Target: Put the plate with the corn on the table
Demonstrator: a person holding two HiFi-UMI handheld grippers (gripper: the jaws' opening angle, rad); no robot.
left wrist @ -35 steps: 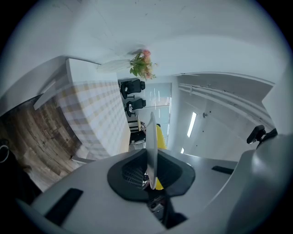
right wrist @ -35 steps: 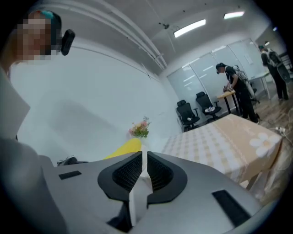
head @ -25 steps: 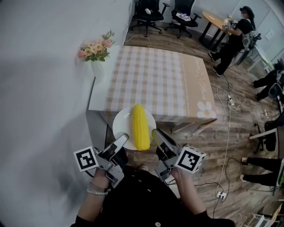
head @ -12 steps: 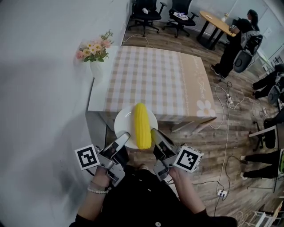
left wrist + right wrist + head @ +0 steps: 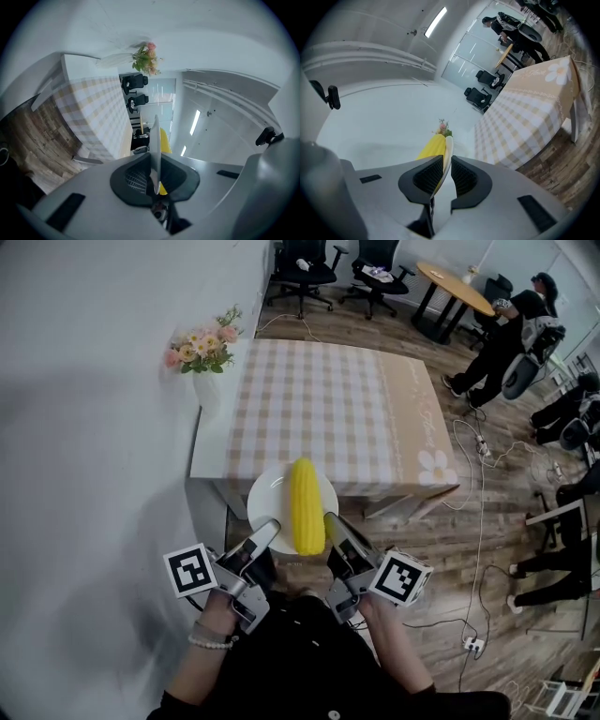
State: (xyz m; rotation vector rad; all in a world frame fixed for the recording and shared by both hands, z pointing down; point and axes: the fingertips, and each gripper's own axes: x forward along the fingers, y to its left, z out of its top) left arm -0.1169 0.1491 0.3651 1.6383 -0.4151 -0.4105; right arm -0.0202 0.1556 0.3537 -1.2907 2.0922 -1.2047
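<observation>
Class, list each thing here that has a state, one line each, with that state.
White round plate: held by its rim in both grippers.
Yellow corn cob: lying along the plate.
Left gripper: shut on the plate's rim.
Right gripper: shut on the plate's rim.
Pink and yellow flowers: upright in a white vase.

My head view is bright and even, lit from overhead, with only a soft grey shadow on the wall (image 5: 94,549) at my left; straight lines bow toward its edges. Both gripper views are round fisheye pictures ringed in black. In them the plate (image 5: 155,136) rim close to the lens blurs, and the ceiling strip lights (image 5: 436,22) glare white
</observation>
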